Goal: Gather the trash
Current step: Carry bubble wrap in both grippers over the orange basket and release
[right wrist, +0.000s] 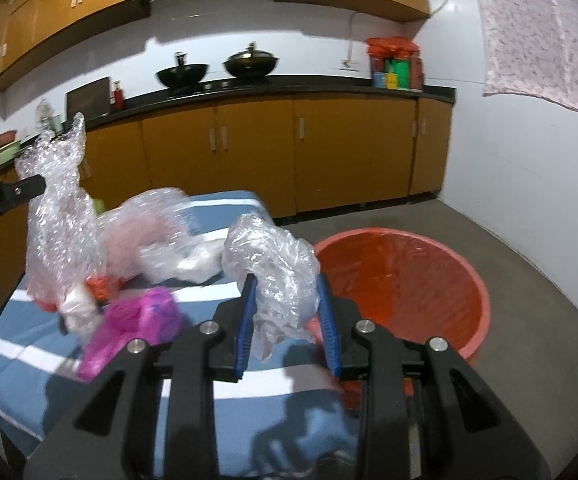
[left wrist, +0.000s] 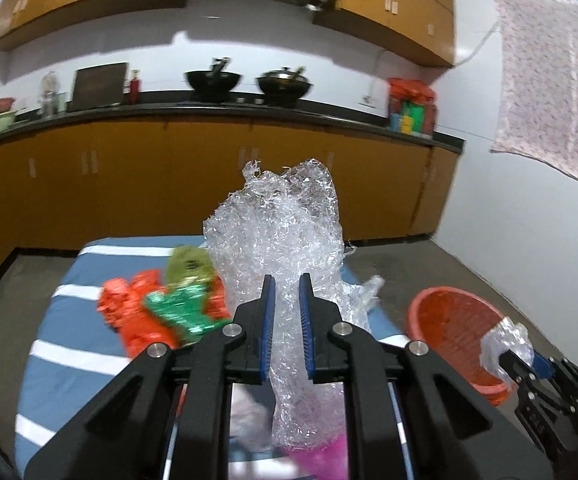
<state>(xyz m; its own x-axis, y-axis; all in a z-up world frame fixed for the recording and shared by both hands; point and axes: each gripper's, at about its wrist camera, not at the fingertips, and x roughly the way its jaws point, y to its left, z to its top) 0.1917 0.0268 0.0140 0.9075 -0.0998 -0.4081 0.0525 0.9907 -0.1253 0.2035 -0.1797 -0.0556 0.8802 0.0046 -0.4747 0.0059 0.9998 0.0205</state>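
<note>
2 clear crinkled wrappers (left wrist: 281,232) (right wrist: 277,268) (both glossy) held in tongs.

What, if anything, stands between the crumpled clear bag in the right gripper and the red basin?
Nothing visible does. The right gripper holds the clear bag beside the red basin, whose open top lies unobstructed just to its right.

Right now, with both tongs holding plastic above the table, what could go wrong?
The long bubble wrap in the left tongs hangs down to the pink wrapper and might drag it off the striped table. The right tongs pinch only the crumpled clear bag's lower part; it could slip out before reaching the red basket.
</note>
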